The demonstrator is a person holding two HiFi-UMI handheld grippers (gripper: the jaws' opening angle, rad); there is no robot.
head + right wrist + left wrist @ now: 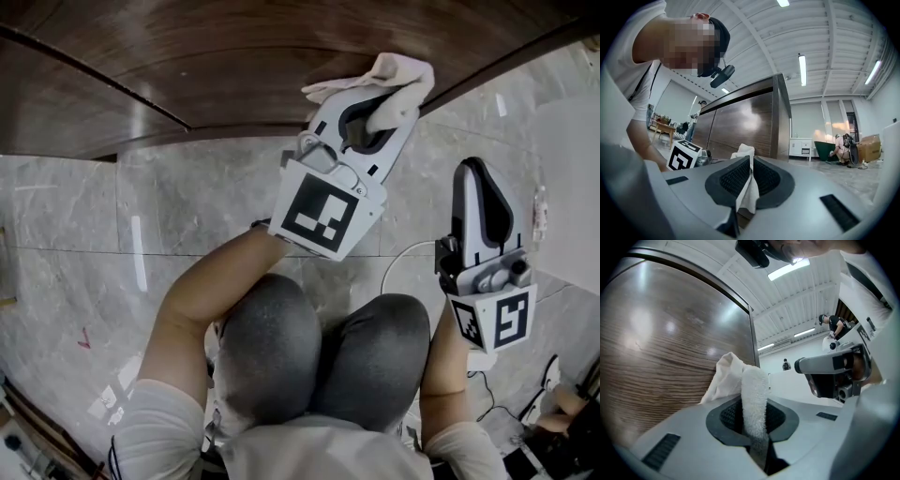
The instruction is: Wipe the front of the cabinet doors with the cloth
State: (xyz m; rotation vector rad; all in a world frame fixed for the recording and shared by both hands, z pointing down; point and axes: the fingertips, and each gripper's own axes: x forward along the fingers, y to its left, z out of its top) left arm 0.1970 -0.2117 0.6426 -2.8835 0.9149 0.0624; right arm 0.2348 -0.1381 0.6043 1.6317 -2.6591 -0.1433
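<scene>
The dark wood-grain cabinet door fills the top of the head view and the left of the left gripper view. My left gripper is shut on a white cloth, whose bunched end lies against the door near the cabinet's right edge. In the left gripper view the cloth rises from between the closed pads of the left gripper. My right gripper hovers lower right over the floor, jaws together and empty. The right gripper view shows the right gripper pointing at the cabinet, with the cloth beyond it.
Grey marble floor tiles run below the cabinet. My knees are bent under the grippers. A white cable loops on the floor at the right. Far off, a crouching person and a cardboard box are in the hall.
</scene>
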